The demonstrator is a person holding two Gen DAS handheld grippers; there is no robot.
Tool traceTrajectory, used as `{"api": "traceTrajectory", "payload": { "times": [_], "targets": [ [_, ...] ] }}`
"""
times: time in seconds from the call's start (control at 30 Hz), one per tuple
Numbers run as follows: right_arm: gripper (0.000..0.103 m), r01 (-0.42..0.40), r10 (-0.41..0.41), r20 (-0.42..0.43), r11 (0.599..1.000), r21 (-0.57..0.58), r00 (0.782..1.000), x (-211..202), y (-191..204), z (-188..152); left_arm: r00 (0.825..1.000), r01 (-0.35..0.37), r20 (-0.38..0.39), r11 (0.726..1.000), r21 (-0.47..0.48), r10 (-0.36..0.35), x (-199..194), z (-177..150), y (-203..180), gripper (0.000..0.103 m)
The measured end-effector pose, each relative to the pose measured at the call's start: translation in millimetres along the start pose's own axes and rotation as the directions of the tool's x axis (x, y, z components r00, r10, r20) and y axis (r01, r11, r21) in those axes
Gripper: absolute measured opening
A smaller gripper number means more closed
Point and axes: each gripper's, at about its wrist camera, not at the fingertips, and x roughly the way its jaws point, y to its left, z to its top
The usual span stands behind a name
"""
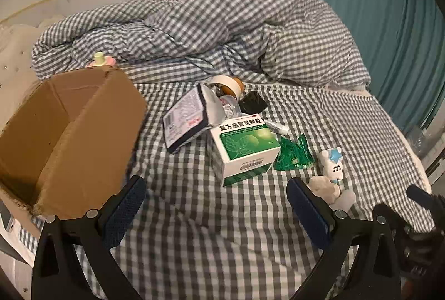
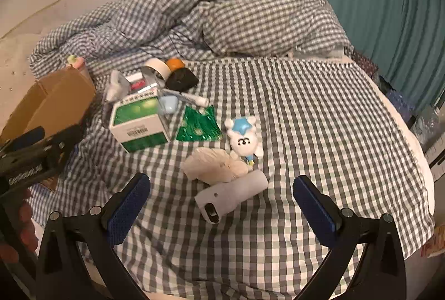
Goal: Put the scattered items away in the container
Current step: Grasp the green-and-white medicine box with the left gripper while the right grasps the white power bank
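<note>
The bed in checked sheeting carries everything, with its rumpled duvet piled at 12 o'clock. The cardboard box stands open at the left claw's 10 o'clock, just beside its left finger. The green-and-white carton lies at that claw's 12 o'clock, apart from it. The white cylinder lies close ahead of the right claw, between its fingers' lines, untouched. Both claws are released, empty. Bare sheet spreads toward 3 o'clock, up to the bed's right edge.
</note>
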Motion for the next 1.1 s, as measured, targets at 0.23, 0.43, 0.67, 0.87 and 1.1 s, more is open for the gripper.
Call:
{"api": "traceTrajectory", "payload": {
  "times": [0.23, 0.43, 0.67, 0.87, 1.1],
  "targets": [
    [0.103, 0.026, -0.025, -0.048, 0.999, 0.020, 0.999, 22, -14, -3, 0.992, 0.037, -0.123, 0.998, -0.043, -0.042, 59, 7, -18, 0.103],
    [0.103, 0.044, -0.041, -0.088, 0.999, 0.030, 0.995, 43, -26, -2, 0.984, 0.007, -0.175, 0.996, -0.087, -0.022, 103, 17, -35, 0.103],
    [0.103, 0.046, -0.041, -0.123, 0.998, 0.040, 0.992, 64, -30, -4, 0.978, -0.077, -0.202, 0.991, -0.106, 0.054, 146, 26, -46, 0.103],
    [0.103, 0.040, -0.031, -0.161, 0.998, 0.051, 0.987, 80, -30, -9, 0.968, -0.071, -0.251, 0.974, -0.214, 0.015, 180, 26, -29, 0.103],
    [0.103, 0.060, -0.040, -0.203, 0.994, 0.094, 0.978, 92, -33, -15, 0.979, -0.039, -0.206, 0.982, -0.185, 0.000, 168, 23, -20, 0.099]
  ]
}}
